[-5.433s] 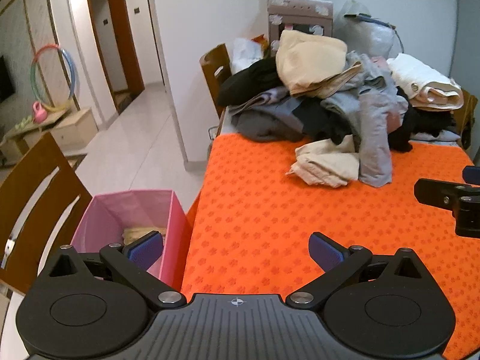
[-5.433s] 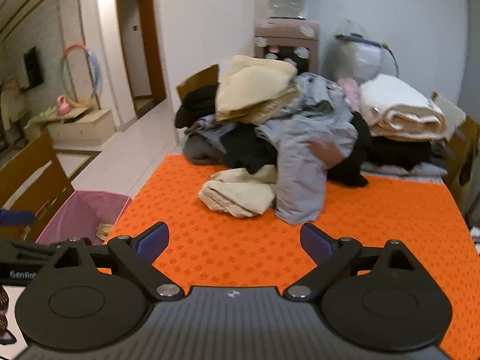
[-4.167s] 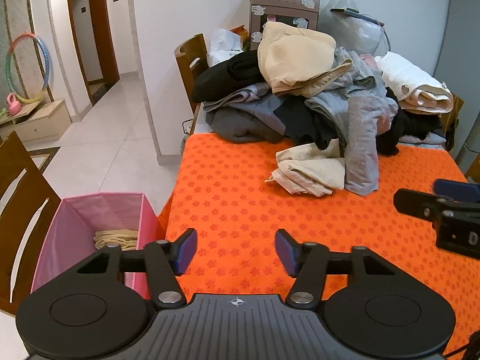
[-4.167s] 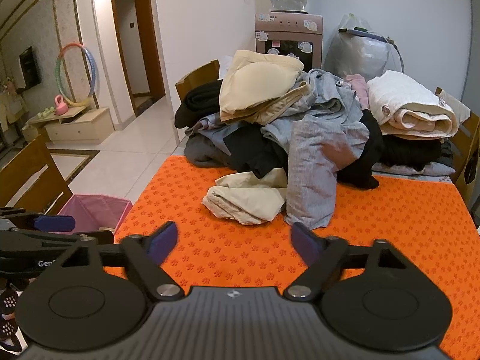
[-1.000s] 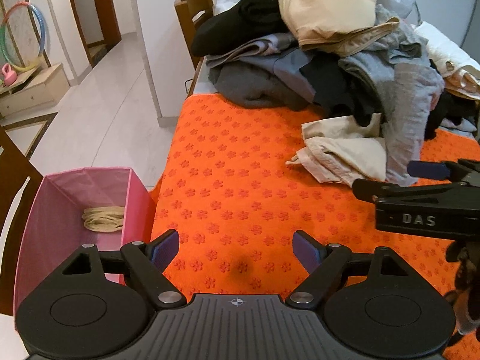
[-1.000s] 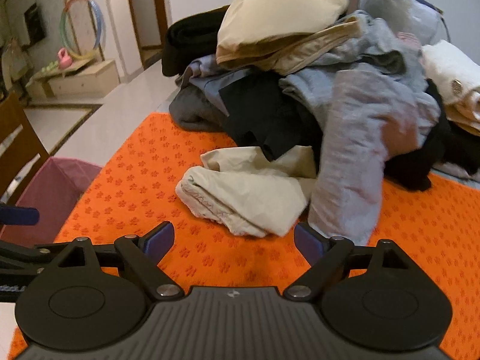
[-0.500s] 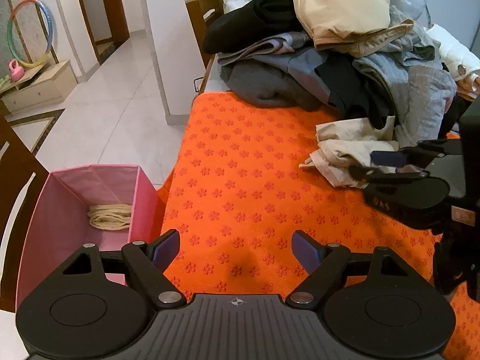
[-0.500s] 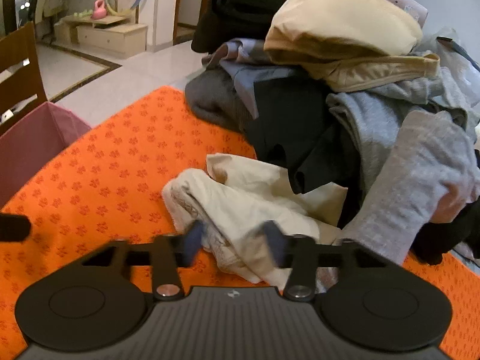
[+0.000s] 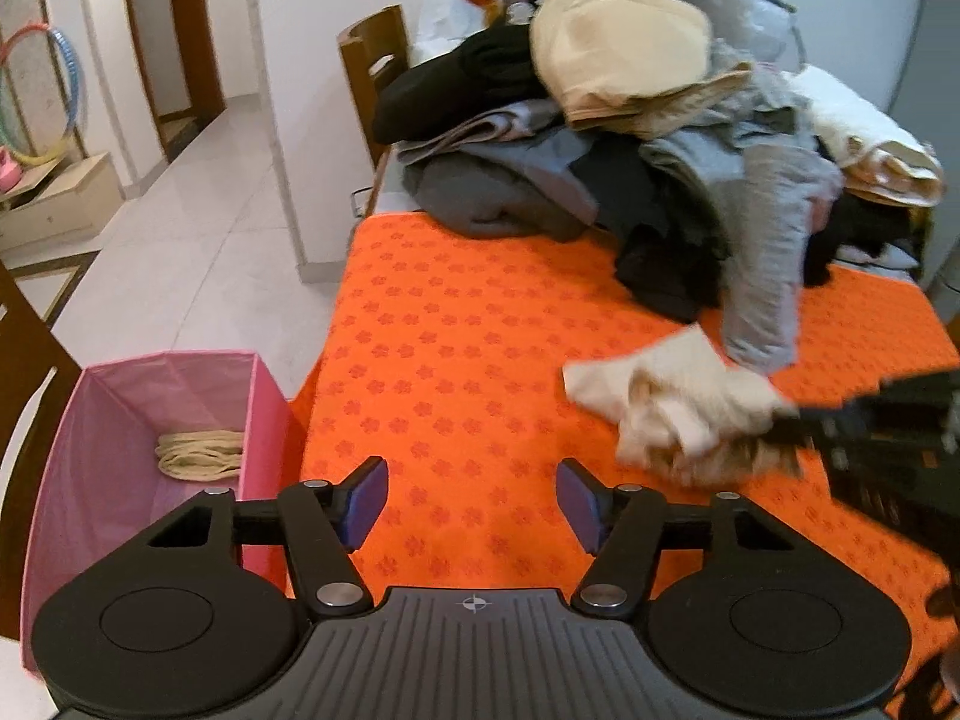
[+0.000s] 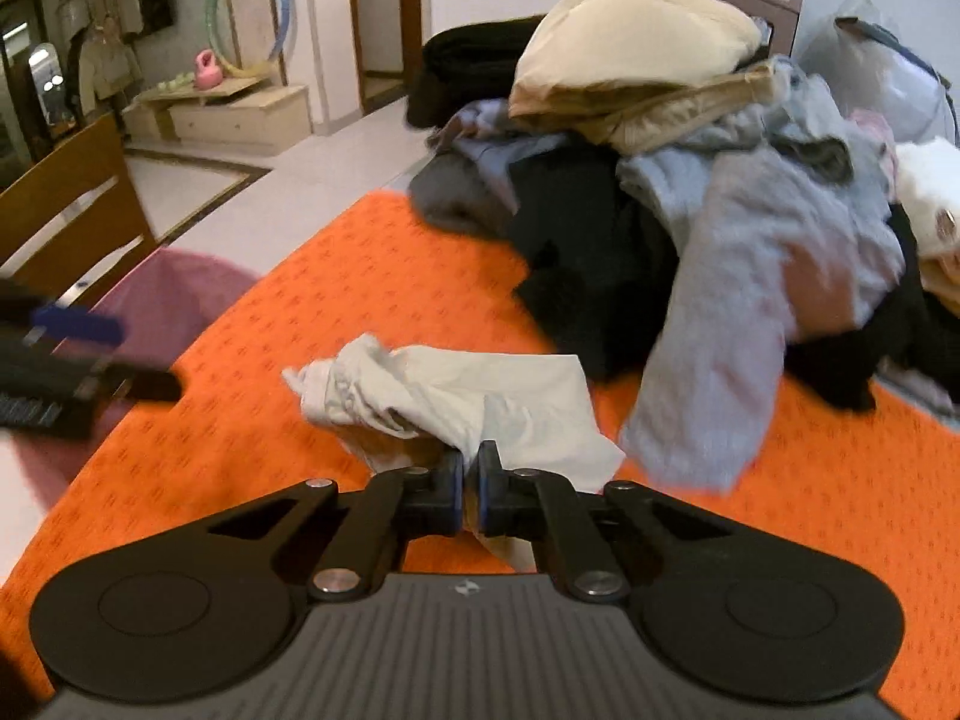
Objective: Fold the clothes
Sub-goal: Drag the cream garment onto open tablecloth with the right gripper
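A crumpled cream garment [image 10: 456,402] lies on the orange flower-print tablecloth [image 10: 336,300], pulled clear of the big clothes pile [image 10: 690,168] at the back. My right gripper [image 10: 471,489] is shut on the garment's near edge. The left wrist view shows the same cream garment [image 9: 672,408] at the right with the right gripper [image 9: 786,426] clamped on it. My left gripper [image 9: 471,501] hovers over bare tablecloth [image 9: 456,348], its jaws closing with nothing between them.
A pink fabric bin [image 9: 120,420] holding a folded beige item [image 9: 201,453] stands on the floor left of the table. Wooden chairs [image 9: 372,72] stand at the far corner and the near left. A grey garment [image 9: 774,252] hangs down the pile's front.
The right gripper closed on the cream garment and dragged it out from the pile toward me. The left gripper's jaws narrowed and it shifted a little.
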The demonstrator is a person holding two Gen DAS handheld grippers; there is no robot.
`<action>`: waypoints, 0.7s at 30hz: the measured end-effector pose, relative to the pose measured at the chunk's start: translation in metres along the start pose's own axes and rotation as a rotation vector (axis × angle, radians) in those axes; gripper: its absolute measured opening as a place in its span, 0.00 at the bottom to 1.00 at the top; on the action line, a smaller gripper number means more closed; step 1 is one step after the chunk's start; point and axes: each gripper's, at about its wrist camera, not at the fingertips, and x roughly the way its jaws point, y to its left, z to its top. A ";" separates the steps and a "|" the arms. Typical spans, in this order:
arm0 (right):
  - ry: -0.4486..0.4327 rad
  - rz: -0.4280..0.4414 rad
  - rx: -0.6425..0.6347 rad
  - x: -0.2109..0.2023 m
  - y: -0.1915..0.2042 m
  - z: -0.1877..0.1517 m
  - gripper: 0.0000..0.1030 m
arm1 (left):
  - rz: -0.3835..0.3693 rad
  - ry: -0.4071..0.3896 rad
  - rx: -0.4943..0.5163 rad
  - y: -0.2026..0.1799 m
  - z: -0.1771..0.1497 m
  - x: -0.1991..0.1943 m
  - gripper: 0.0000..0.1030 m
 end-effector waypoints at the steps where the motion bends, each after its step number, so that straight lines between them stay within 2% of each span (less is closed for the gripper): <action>1: 0.015 0.007 -0.006 -0.009 0.003 -0.010 0.06 | -0.009 -0.003 0.008 -0.001 -0.004 -0.003 0.62; 9: 0.119 0.017 -0.017 -0.059 0.020 -0.075 0.06 | -0.075 0.008 0.073 -0.006 -0.037 -0.021 0.61; 15: 0.162 0.020 -0.027 -0.079 0.027 -0.097 0.08 | -0.112 0.040 0.104 -0.012 -0.062 -0.026 0.61; 21: 0.142 0.054 -0.124 -0.093 0.046 -0.088 0.28 | -0.125 0.044 0.114 -0.015 -0.078 -0.033 0.61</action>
